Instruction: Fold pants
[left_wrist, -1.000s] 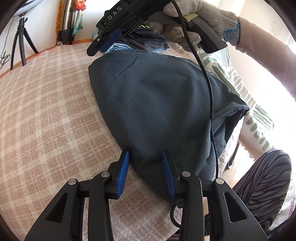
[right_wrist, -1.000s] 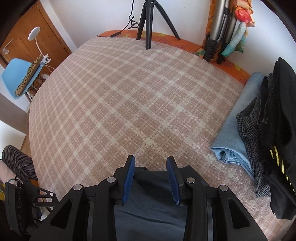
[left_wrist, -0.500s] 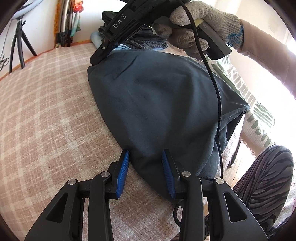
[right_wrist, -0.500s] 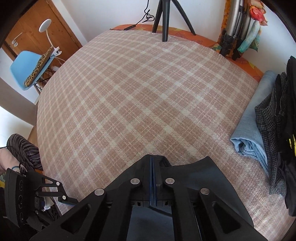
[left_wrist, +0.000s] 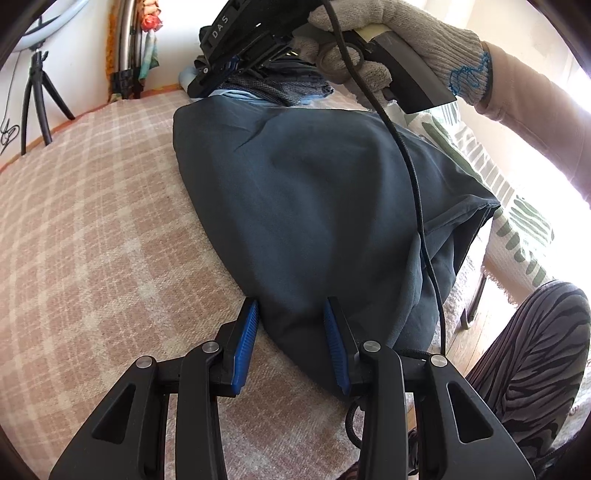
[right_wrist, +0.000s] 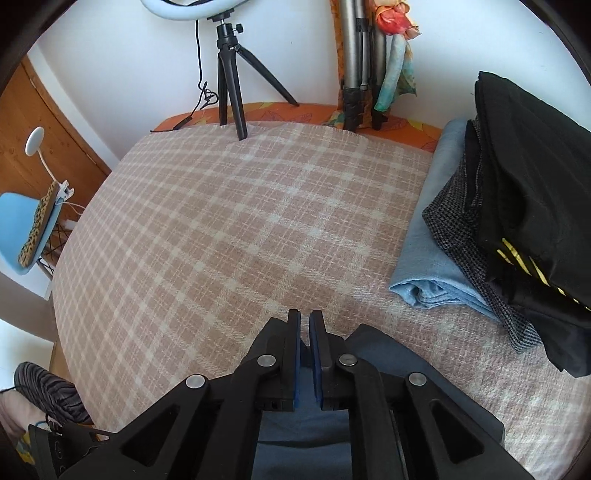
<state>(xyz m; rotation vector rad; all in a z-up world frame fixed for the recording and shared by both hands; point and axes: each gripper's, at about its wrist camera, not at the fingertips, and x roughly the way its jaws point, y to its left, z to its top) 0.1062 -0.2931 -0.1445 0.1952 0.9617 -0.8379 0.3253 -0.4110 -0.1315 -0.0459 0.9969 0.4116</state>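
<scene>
Dark blue-grey pants (left_wrist: 314, 206) lie folded on the plaid blanket (left_wrist: 92, 240), their right side hanging over the bed edge. My left gripper (left_wrist: 291, 314) is open, its blue pads straddling the near end of the pants. My right gripper (right_wrist: 305, 325) is nearly shut, pinching the far edge of the pants (right_wrist: 388, 354); a narrow gap with dark cloth shows between the pads. In the left wrist view the right gripper (left_wrist: 207, 83) sits at the far corner of the pants, held by a gloved hand (left_wrist: 399, 40).
A stack of folded clothes (right_wrist: 498, 236), light blue, grey tweed and black, lies on the blanket at the right. A small tripod (right_wrist: 231, 81) and a larger one (right_wrist: 354, 74) stand by the back wall. A blue chair (right_wrist: 22, 229) is beside the bed.
My right gripper closed on the far edge of the pants and has since lifted and tilted up, showing more wall. The pants' far corner is raised. My left gripper stayed open in place.
</scene>
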